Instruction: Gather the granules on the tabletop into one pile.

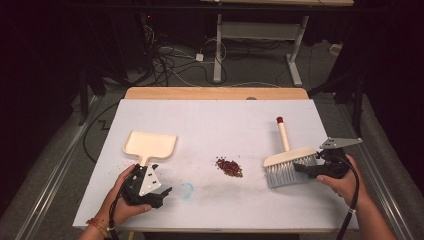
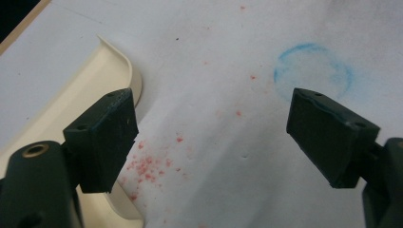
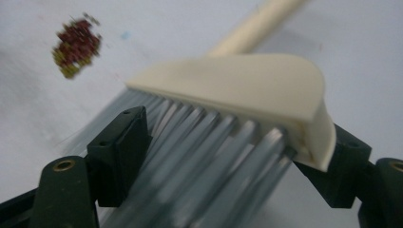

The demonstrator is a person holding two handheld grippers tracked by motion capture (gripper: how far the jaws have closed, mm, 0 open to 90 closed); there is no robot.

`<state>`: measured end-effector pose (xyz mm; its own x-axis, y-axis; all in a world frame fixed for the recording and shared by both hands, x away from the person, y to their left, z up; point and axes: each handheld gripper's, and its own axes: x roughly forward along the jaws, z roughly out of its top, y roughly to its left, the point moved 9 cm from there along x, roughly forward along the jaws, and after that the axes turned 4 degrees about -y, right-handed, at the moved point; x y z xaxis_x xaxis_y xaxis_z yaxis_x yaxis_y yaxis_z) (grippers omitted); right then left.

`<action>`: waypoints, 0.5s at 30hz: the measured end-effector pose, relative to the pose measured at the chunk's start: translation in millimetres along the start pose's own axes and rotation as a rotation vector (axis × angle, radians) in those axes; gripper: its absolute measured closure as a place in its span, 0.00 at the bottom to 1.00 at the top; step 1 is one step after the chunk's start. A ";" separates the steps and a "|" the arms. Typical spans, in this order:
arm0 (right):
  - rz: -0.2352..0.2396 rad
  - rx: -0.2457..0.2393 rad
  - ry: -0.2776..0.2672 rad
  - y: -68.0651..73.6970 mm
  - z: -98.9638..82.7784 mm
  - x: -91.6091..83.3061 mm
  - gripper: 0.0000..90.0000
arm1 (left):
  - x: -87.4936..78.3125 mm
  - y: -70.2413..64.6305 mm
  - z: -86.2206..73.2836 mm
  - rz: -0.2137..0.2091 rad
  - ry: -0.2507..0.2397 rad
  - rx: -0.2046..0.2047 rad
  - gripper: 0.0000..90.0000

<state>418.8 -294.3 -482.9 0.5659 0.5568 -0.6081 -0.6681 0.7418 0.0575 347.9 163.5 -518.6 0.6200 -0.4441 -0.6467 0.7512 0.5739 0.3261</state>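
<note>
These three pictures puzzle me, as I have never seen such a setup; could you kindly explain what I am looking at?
A person sits at a white table and holds a two-jaw gripper in each hand. The high view looks down from above; the other two come from cameras riding on the grippers.

On the table lie a cream dustpan, a small pile of red and green crumbs, a brush and a faint blue ring.

The left gripper stands open with bare table between its jaws, the dustpan beside it. The right gripper has its jaws on either side of the brush's grey bristles, apparently open and not squeezing them.
</note>
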 end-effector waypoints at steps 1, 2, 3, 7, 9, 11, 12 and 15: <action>0.000 -0.023 -0.022 4.3 4.9 -3.7 0.25 | 0.4 0.0 0.1 -0.001 0.001 0.000 0.19; 0.000 -0.038 -0.036 7.4 9.0 -6.3 0.23 | 0.6 0.1 0.0 -0.001 0.003 0.001 0.19; -0.011 -0.049 -0.055 9.8 13.1 -8.2 0.21 | 0.9 0.0 0.1 -0.002 0.003 0.002 0.19; -0.127 -0.129 -0.096 11.4 27.1 -18.6 0.24 | 1.7 -1.1 0.2 -0.004 0.004 -0.001 0.19; -0.178 -0.139 -0.138 8.5 36.8 -25.6 0.25 | 1.8 -1.5 0.5 -0.004 0.003 -0.001 0.19; -0.194 -0.128 -0.159 6.2 42.9 -28.6 0.25 | 1.3 -1.6 0.8 -0.002 0.001 0.004 0.19; -0.196 -0.127 -0.161 6.3 43.6 -28.6 0.25 | 0.9 -1.5 0.8 -0.002 0.001 0.004 0.19; -0.212 -0.149 -0.151 7.6 41.2 -24.8 0.26 | 0.0 -0.5 0.0 0.000 0.002 0.003 0.19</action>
<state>419.6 -287.1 -434.8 0.7587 0.4527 -0.4685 -0.5844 0.7907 -0.1823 347.5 163.2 -518.8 0.6193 -0.4425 -0.6485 0.7519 0.5720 0.3278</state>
